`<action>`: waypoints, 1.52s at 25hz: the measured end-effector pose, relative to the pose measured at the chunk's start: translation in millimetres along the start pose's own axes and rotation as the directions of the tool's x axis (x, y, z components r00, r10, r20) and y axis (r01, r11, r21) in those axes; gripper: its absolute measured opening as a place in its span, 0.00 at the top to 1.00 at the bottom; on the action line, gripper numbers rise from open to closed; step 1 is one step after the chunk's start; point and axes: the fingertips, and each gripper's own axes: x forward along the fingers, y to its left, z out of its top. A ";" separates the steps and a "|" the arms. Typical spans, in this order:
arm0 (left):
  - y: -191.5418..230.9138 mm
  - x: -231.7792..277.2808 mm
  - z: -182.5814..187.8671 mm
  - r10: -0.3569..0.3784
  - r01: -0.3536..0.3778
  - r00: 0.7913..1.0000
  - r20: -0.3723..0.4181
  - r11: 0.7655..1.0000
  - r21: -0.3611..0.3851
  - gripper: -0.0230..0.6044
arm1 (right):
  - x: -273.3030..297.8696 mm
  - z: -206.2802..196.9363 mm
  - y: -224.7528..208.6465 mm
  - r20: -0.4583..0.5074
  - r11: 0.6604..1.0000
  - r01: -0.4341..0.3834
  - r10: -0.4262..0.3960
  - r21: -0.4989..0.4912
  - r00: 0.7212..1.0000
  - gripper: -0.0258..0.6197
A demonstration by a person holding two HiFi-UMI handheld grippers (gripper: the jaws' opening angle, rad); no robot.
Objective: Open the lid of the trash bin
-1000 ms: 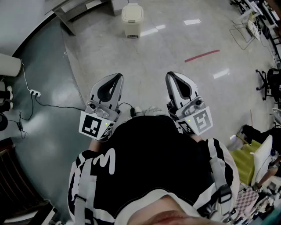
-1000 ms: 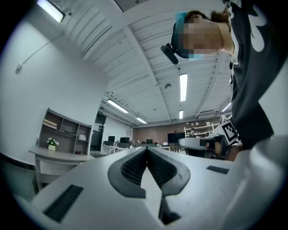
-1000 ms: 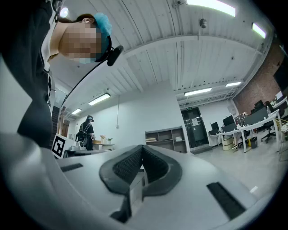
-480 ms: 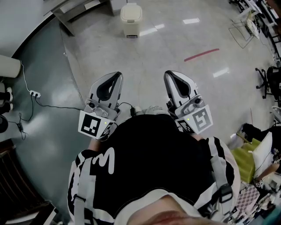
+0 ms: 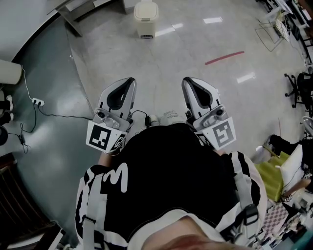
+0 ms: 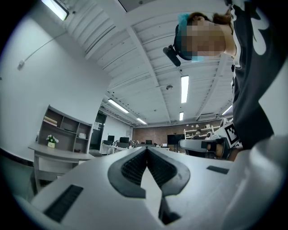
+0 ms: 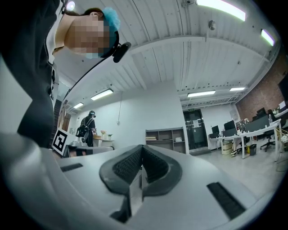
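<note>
Small cream trash bin (image 5: 145, 17), lid down, upright on the glossy floor beside a shelf.

Black white-striped top (image 5: 161, 171); left gripper (image 5: 131, 80) and right gripper (image 5: 185, 81) white.

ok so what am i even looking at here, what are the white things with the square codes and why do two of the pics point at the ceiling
There is no robot arm here. A person holds a two-jaw gripper in each hand. The head view comes from a camera on the person's head that looks steeply down past their black top at the left gripper and the right gripper. The square-coded cubes are part of the grippers.

The other two pictures come from a camera riding on each gripper and looking along its jaws. Both grippers are tilted upward, so the ceiling and an office show behind them. In both views the jaws are closed together with nothing between them.

Ahead on the floor stands a cream trash bin with its lid down, well away from both grippers.
</note>
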 end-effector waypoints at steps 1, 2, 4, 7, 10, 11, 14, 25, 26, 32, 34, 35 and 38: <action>0.1 -0.8 -0.1 0.000 0.000 1.000 -0.002 1.000 -0.001 0.96 | -0.1 0.2 -0.1 0.000 1.000 0.004 -0.004 0.005 1.000 0.95; 0.7 -1.5 -0.3 0.000 0.000 1.000 -0.003 1.000 -0.002 0.96 | 0.1 0.2 -0.3 -0.001 1.000 0.006 -0.006 0.010 1.000 0.95; 2.6 -2.4 -0.9 0.003 -0.003 1.000 -0.004 1.000 -0.004 0.96 | 1.0 -1.6 -0.8 -0.011 1.000 0.012 -0.012 0.010 1.000 0.95; 1.4 -2.6 -2.8 0.003 -0.003 1.000 -0.009 1.000 -0.011 0.96 | 0.1 -9.6 -2.4 -0.053 1.000 0.018 -0.017 0.004 0.998 0.95; 0.1 1.0 -4.9 -0.003 0.003 1.000 -0.021 1.000 -0.018 0.96 | 0.2 -13.0 -4.1 -0.070 0.999 0.009 -0.006 0.034 0.998 0.95; 1.0 1.6 -5.8 -0.002 0.002 1.000 -0.021 1.000 -0.022 0.96 | 1.2 -13.4 -4.2 -0.071 0.999 0.006 -0.003 0.046 0.998 0.95; 5.8 0.9 -8.5 0.007 -0.007 1.000 -0.019 1.000 -0.029 0.96 | 7.5 -15.7 -3.2 -0.072 0.999 -0.005 0.008 0.045 0.997 0.95; 37.0 24.6 -11.2 0.019 -0.019 1.000 -0.014 1.000 -0.016 0.96 | 43.3 -20.0 -22.3 -0.059 0.999 -0.031 0.033 0.045 0.998 0.95; 40.8 29.2 -10.7 0.019 -0.019 1.000 -0.013 1.000 -0.013 0.96 | 47.6 -20.0 -26.0 -0.061 0.999 -0.032 0.035 0.042 0.998 0.95; 73.4 53.6 -2.6 0.034 -0.034 0.999 -0.009 0.999 0.000 0.96 | 86.3 -18.0 -44.1 -0.065 0.997 -0.061 0.064 0.044 0.996 0.95; 83.1 64.4 0.0 0.039 -0.039 0.999 -0.006 0.999 0.005 0.96 | 98.6 -14.9 -52.4 -0.061 0.996 -0.075 0.077 0.039 0.995 0.95; 87.9 70.1 0.6 0.043 -0.043 0.999 -0.004 0.999 0.008 0.96 | 104.5 -13.6 -57.5 -0.059 0.996 -0.079 0.081 0.038 0.995 0.95; 101.5 87.9 1.4 0.053 -0.053 0.999 0.003 0.999 0.010 0.96 | 120.2 -10.6 -73.9 -0.052 0.995 -0.085 0.088 0.042 0.995 0.95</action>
